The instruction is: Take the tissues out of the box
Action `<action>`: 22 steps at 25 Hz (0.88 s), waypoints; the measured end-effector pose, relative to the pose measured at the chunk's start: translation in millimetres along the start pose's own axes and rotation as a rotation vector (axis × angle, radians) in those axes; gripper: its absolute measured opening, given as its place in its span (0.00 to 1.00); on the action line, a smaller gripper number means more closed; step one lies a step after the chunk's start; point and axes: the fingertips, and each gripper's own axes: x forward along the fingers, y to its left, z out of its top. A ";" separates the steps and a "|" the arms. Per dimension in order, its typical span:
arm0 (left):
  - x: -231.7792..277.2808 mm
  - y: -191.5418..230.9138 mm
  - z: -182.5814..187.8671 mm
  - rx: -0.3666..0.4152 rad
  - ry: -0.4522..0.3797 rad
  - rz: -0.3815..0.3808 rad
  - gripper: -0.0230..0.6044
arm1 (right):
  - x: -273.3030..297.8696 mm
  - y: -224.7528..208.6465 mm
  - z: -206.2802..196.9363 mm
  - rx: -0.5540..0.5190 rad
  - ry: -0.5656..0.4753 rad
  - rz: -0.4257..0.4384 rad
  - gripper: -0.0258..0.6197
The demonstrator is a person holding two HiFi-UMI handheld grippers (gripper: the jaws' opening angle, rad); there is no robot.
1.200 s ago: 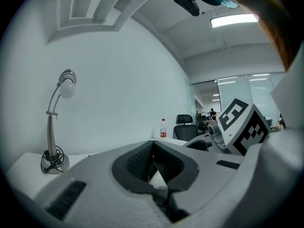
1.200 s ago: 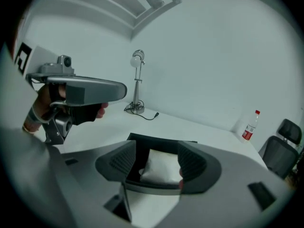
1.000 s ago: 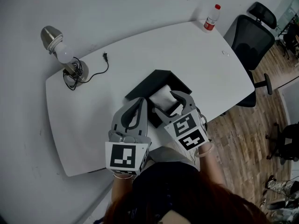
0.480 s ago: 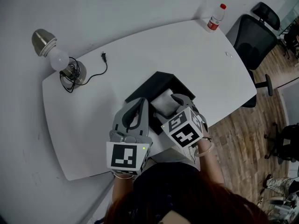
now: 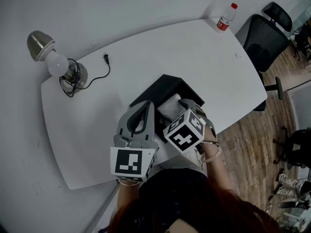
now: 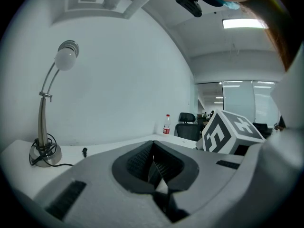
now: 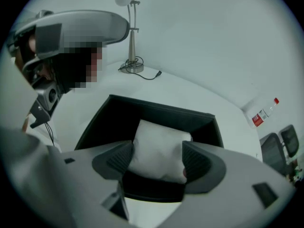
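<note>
An open black box [image 5: 165,85] lies on the white table [image 5: 204,57] with a white tissue pack [image 5: 168,103] inside it. My right gripper [image 5: 183,108] reaches down into the box. In the right gripper view the box [image 7: 156,114] and the tissue pack [image 7: 159,145] show plainly, and my right gripper [image 7: 158,158] stands open with its pads spread wide on either side of the pack. My left gripper [image 5: 146,107] rests just left of the box with its tips together and nothing between them. In the left gripper view, my left gripper [image 6: 153,149] is shut.
A desk lamp [image 5: 52,58] stands at the table's far left with its cable and plug [image 5: 107,58] lying loose. A small bottle [image 5: 227,17] stands at the far right corner. A black office chair [image 5: 262,40] sits beyond the right edge, over wooden floor.
My right gripper has tipped forward and down over the box, its marker cube turning, and its jaws now straddle the tissue pack. The left gripper has stayed put.
</note>
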 end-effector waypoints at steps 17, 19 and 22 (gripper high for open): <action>-10.1 6.5 -1.7 -0.009 -0.001 0.026 0.08 | 2.2 -5.6 -5.7 -0.042 0.072 -0.032 0.42; -12.2 5.9 -1.9 -0.009 -0.001 0.028 0.08 | 0.3 -5.3 -4.9 -0.042 0.060 -0.035 0.41; -17.0 4.9 -1.6 -0.006 0.000 0.033 0.08 | -5.2 -3.5 -1.8 -0.020 0.024 -0.023 0.41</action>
